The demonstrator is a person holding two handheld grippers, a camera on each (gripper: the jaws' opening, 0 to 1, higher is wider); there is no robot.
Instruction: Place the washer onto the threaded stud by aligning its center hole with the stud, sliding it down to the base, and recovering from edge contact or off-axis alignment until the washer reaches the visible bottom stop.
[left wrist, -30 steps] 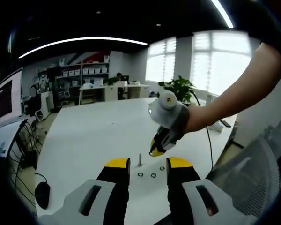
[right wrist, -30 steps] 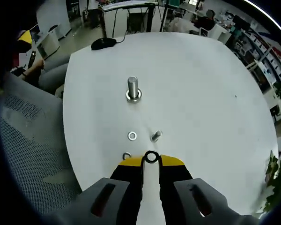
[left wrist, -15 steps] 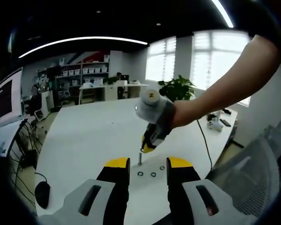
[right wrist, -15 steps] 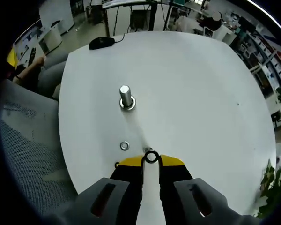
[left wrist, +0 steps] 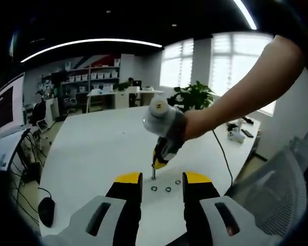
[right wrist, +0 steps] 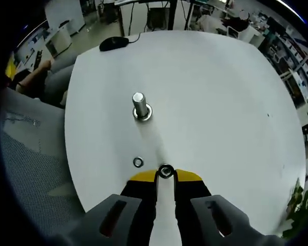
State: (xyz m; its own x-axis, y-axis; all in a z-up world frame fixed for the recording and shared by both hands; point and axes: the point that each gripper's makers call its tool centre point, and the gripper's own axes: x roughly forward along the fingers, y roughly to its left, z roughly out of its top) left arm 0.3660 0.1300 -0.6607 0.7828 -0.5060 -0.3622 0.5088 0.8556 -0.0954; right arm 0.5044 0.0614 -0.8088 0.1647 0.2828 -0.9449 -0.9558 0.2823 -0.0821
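The washer (right wrist: 166, 171) sits pinched between the closed yellow tips of the right gripper (right wrist: 166, 175), low in the right gripper view. In the left gripper view, that right gripper (left wrist: 159, 163) points down, its tips just above the thin threaded stud (left wrist: 153, 173) on the white table (left wrist: 102, 148), the person's forearm (left wrist: 236, 97) reaching in from the right. The left gripper (left wrist: 162, 180) hangs back, jaws wide apart and empty. Loose washers (left wrist: 168, 190) lie near the stud; another (right wrist: 138, 162) lies beside the right tips, and a large bolt (right wrist: 140, 105) stands farther off.
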